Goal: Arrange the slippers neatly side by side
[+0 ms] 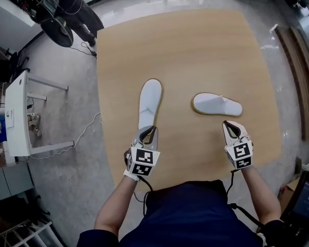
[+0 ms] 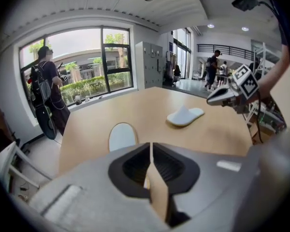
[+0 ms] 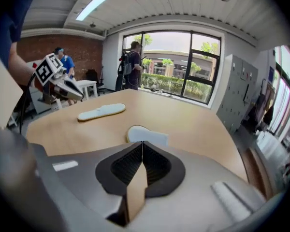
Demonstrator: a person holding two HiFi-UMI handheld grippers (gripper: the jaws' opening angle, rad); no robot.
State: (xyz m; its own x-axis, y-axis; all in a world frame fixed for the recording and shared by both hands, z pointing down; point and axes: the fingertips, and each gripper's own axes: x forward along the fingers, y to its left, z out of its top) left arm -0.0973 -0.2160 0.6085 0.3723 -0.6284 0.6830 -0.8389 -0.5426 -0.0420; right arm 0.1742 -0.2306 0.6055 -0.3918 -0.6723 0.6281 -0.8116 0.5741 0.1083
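Note:
Two white slippers lie on the wooden table [image 1: 195,50]. The left slipper [image 1: 150,103] points straight away from me; the right slipper [image 1: 217,105] lies crosswise. My left gripper [image 1: 149,130] hovers at the left slipper's heel end, jaws together, with nothing seen between them. In the left gripper view the left slipper [image 2: 122,136] shows just past the left gripper [image 2: 151,149], a little left of the jaw line. My right gripper [image 1: 229,126] is shut and empty, slightly short of the right slipper. In the right gripper view that slipper [image 3: 147,135] sits right beyond the right gripper [image 3: 142,146].
A white desk [image 1: 18,115] stands on the floor to the left, with a cable [image 1: 85,130] trailing toward the table. A person in dark clothes [image 1: 67,9] stands at the far left corner. A long wooden bench [image 1: 298,71] runs along the right.

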